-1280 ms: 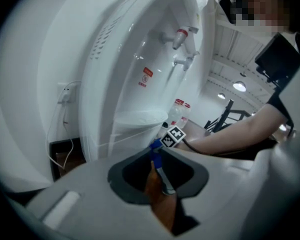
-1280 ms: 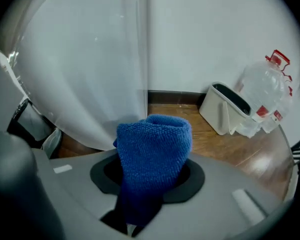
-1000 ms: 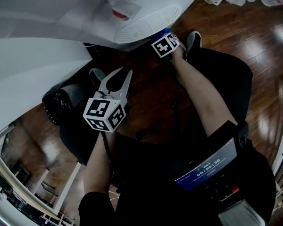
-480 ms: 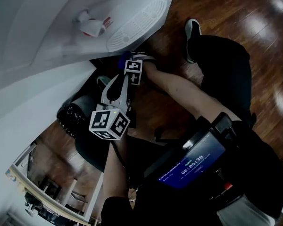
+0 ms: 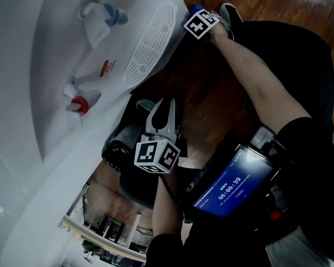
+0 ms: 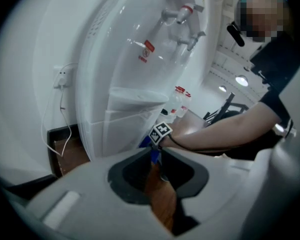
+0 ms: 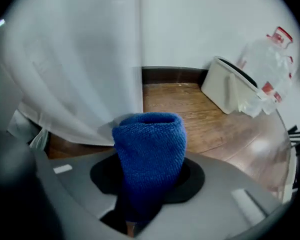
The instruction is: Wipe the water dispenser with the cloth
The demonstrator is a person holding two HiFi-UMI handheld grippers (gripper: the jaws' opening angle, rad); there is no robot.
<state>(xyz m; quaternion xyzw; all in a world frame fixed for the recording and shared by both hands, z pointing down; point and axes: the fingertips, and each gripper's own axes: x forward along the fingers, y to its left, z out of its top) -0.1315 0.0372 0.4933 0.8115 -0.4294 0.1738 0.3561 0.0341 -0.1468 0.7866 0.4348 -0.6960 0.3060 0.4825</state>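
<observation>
Right gripper clamped on the blue knitted cloth, low beside the glossy white water dispenser. Left gripper closed, empty. Clear plastic bottles past the dispenser, on wooden floor.

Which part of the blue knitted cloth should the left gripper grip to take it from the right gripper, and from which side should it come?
Probably the rounded folded top of the blue knitted cloth, standing free beyond the right gripper, whose jaws pinch its lower part. The left gripper, now shut, should open and come from opposite, across the fold.
</observation>
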